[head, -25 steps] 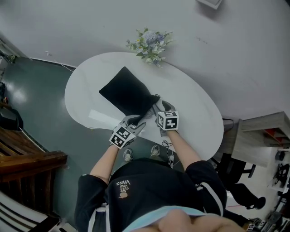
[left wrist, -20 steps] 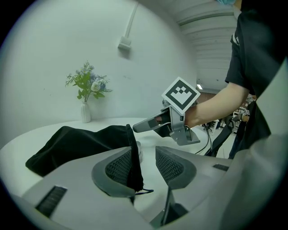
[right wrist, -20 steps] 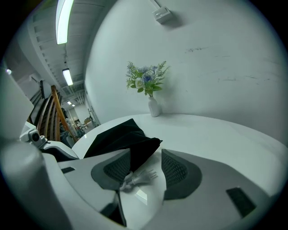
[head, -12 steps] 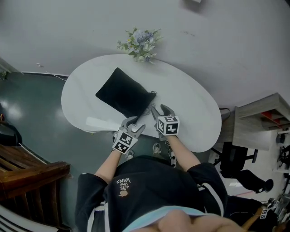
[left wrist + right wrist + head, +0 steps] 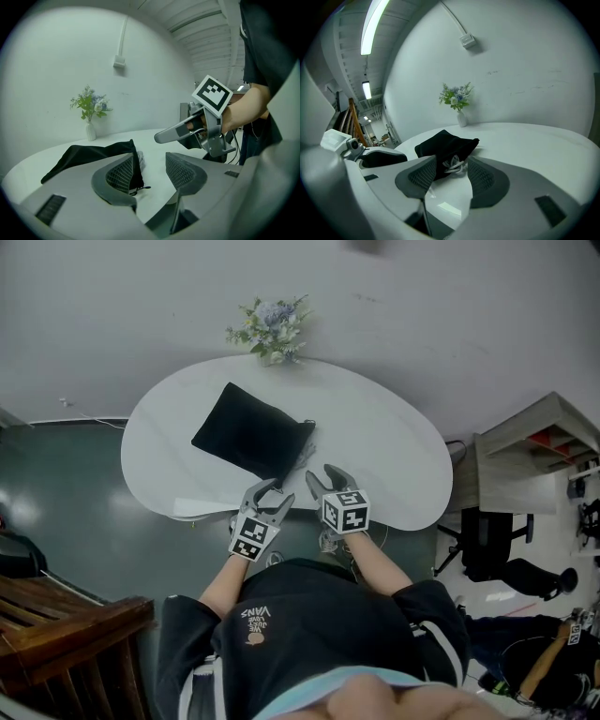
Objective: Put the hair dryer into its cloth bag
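The black cloth bag (image 5: 251,435) lies bulging on the white oval table (image 5: 394,456), with its mouth facing me. A white cord (image 5: 454,164) of the hair dryer shows at that mouth; the dryer's body is hidden inside. My left gripper (image 5: 272,491) hovers at the table's near edge, just short of the bag (image 5: 89,154). Its jaws have just been opening and hold nothing. My right gripper (image 5: 320,474) is beside it, open and empty, pointing at the bag (image 5: 443,143) from a short way off. Neither gripper touches the bag.
A small vase of flowers (image 5: 270,329) stands at the table's far edge by the wall. A wooden piece of furniture (image 5: 66,624) is at lower left. To the right are a shelf unit (image 5: 534,456) and an office chair (image 5: 506,568).
Both grippers have drawn back from the bag's mouth toward the table's near edge. The left jaws stand wider than a second ago. The bag lies where it was.
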{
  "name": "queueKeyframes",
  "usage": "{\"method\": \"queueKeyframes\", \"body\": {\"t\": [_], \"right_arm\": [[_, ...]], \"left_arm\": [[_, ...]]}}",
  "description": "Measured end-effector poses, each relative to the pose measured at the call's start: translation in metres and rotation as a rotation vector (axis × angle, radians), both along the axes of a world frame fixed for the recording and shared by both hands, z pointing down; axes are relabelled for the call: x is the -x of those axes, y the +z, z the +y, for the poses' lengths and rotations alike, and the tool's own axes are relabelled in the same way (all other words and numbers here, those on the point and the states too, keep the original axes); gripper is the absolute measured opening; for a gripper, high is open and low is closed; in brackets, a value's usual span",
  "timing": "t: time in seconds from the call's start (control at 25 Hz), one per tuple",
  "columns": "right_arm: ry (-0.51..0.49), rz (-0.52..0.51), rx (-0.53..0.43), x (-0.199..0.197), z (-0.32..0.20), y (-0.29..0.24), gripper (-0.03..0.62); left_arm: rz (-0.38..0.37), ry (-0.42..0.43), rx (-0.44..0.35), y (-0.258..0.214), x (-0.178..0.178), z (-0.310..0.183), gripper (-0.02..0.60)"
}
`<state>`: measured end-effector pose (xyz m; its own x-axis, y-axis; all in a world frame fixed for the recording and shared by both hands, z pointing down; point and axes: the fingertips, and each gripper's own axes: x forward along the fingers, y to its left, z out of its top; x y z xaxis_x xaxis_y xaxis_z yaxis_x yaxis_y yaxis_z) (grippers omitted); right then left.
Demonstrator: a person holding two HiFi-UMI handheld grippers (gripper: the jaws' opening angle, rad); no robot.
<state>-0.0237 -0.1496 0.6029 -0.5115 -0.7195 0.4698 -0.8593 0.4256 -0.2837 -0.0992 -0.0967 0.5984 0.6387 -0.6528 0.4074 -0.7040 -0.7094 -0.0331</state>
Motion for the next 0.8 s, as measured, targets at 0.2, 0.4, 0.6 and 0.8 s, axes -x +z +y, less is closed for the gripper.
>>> {"method": "queueKeyframes", "body": {"t": [0.2, 0.4, 0.6, 0.8], "right_arm": [[0.038, -0.017, -0.025, 0.007, 0.023, -0.009, 0.197], [0.091, -0.026, -0.062, 0.011, 0.046, -0.024, 0.117], [0.146, -0.052, -0.073, 0.013, 0.068, -0.037, 0.091], [0.170, -0.064, -0.082, 0.016, 0.086, -0.046, 0.077]], "left_arm": [[0.025, -0.009, -0.033, -0.012, 0.019, 0.007, 0.213], [0.043, -0.010, -0.075, -0.028, 0.039, 0.017, 0.205], [0.047, -0.017, -0.119, -0.043, 0.056, 0.028, 0.141], [0.064, -0.036, -0.130, -0.051, 0.070, 0.036, 0.101]]}}
